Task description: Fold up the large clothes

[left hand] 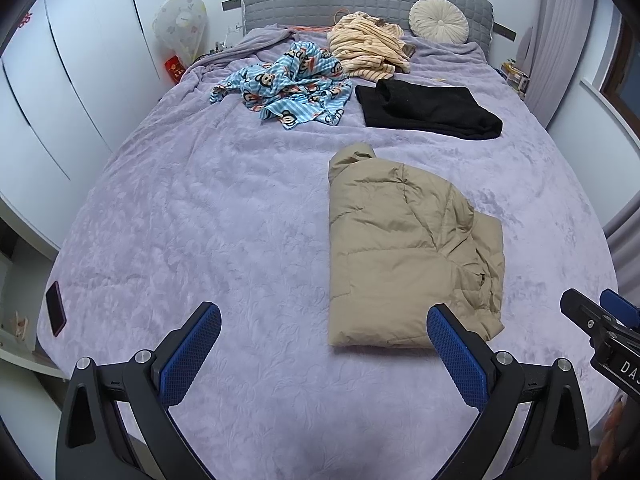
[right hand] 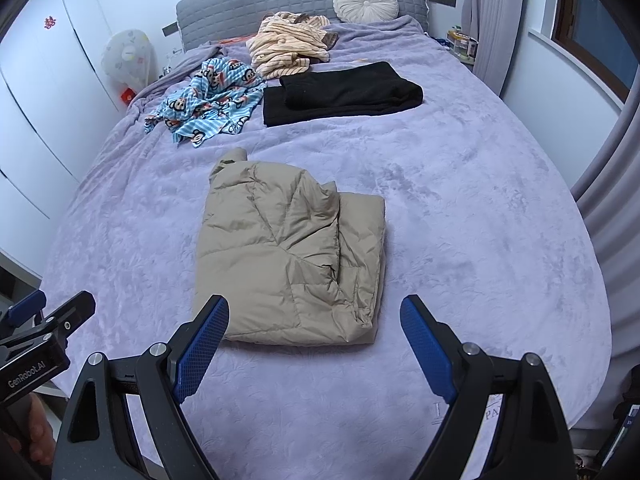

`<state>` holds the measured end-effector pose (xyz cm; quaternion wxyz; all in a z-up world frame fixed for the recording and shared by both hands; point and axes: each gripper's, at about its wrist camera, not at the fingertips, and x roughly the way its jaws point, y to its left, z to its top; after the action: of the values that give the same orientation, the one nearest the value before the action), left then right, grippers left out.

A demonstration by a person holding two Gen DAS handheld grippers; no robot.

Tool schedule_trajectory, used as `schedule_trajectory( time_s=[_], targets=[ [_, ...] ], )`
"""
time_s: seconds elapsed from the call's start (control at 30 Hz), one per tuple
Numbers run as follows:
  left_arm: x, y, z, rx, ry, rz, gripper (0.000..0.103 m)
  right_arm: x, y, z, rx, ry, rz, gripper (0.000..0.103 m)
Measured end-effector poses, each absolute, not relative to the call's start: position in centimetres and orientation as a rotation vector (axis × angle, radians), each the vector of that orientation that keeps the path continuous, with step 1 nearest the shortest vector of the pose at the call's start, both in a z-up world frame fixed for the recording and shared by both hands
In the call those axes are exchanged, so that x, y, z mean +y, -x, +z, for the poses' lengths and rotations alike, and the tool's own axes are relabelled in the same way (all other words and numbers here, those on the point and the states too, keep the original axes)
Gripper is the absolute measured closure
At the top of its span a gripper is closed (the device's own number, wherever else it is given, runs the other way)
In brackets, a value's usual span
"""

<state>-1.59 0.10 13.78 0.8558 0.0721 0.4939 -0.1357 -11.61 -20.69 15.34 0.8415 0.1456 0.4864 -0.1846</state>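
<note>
Left claw [left hand: 324,334]: jaws wide, empty, over lavender bed [left hand: 208,216]; phone [left hand: 55,309] far left; folded tan jacket [left hand: 404,256] just ahead-right. Right claw [right hand: 315,330]: wide, empty; jacket directly ahead; body lettering "GenRobot.AI" at left.
</note>
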Motion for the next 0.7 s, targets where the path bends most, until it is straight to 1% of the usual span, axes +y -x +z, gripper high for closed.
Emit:
schedule_trajectory(
  time_s=[0.7],
  targets=[
    [0.19,1.06,13.33,1.04,-0.149,-0.281,0.0,-20.94,11.6,15.33,1.029,-0.307,-0.39,0.014]
  ],
)
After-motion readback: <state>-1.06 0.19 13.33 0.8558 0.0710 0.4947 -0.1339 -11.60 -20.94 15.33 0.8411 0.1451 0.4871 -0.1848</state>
